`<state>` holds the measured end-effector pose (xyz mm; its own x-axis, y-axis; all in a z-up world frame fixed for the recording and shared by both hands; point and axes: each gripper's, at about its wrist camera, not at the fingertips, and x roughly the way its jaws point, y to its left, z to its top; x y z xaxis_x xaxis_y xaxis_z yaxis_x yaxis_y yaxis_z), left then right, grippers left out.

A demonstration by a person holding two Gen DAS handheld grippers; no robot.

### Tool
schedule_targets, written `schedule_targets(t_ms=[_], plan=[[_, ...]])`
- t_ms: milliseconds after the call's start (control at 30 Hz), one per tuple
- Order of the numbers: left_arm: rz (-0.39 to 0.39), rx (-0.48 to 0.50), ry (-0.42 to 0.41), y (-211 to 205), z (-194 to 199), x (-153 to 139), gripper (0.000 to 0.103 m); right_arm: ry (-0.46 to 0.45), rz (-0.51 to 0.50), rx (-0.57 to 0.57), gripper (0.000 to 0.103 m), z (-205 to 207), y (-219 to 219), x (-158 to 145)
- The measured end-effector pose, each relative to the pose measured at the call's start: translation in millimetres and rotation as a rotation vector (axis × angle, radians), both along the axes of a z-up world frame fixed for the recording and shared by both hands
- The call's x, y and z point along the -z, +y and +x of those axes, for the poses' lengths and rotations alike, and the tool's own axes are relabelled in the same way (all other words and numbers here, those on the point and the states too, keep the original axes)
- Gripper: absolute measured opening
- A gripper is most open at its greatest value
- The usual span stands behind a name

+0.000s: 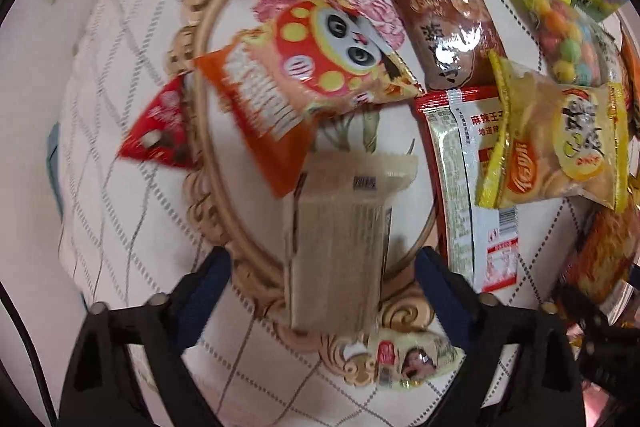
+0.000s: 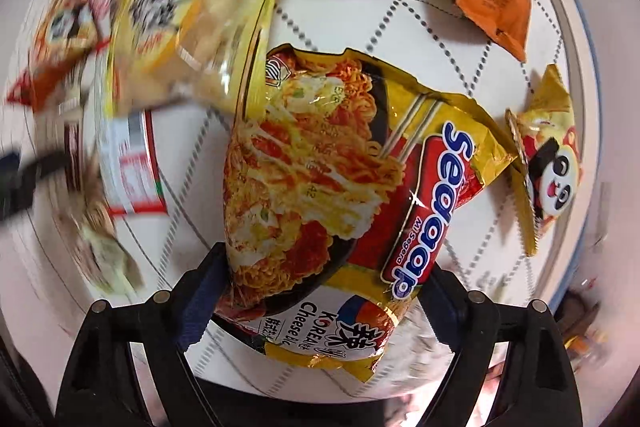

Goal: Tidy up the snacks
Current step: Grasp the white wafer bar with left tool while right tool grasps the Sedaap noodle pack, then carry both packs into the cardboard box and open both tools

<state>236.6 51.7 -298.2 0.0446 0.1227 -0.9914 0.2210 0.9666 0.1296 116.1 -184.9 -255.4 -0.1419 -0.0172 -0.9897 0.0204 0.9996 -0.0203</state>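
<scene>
Fig.: Left gripper [image 1: 322, 267] pts down, jaws apart either side of a beige wafer pack [image 1: 340, 239] lying across the ornate tray [image 1: 208, 195]; pads not yet pressing. Pack likely light, stiff but crushable; take at mid-body. Right gripper [image 2: 322, 267] straddles the noodle packet [image 2: 340, 179] on the quilted cloth [image 2: 460, 39], fingers at its edges; contact w/ pads unclear. Foil prob. slippery, contents brittle; pinch gently across the narrow end.

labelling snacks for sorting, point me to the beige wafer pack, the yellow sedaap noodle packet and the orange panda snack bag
beige wafer pack [image 1: 340, 239], left wrist view, middle of its ribbed face
yellow sedaap noodle packet [image 2: 320, 163], right wrist view, on the noodle picture
orange panda snack bag [image 1: 320, 55], left wrist view, beside the panda face
</scene>
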Motion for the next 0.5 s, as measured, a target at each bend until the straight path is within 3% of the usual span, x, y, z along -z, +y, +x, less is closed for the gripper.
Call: schedule_targets(t_ms=[33, 67, 100, 233, 400, 500], plan=[[-0.003, 0.013, 0.012, -0.6, 2.5, 5.4, 0.071, 0.004, -0.002, -0.011, 0.09, -2.8, 0.6, 2.6], [-0.011, 0.012, 0.028, 0.4, 4.5, 9.4, 0.055, 0.008, -0.003, -0.014, 0.09, -5.1, 1.7, 4.1], [-0.039, -0.007, 0.042, 3.6, 6.2, 11.8, 0.052, 0.014, -0.006, -0.006, 0.09, -7.3, 1.3, 4.8], [-0.084, -0.084, 0.03, 24.5, -4.1, 5.8, 0.051, -0.006, -0.012, 0.061, 0.09, -13.0, 0.0, -1.0], [-0.134, -0.177, 0.079, 60.0, -33.6, 14.6, 0.054, -0.055, 0.034, 0.278, 0.089, -37.1, -18.2, -0.4], [-0.173, -0.189, 0.09, 71.6, -42.6, 24.3, 0.058, -0.084, 0.017, 0.288, 0.089, -46.3, -20.4, 1.2]])
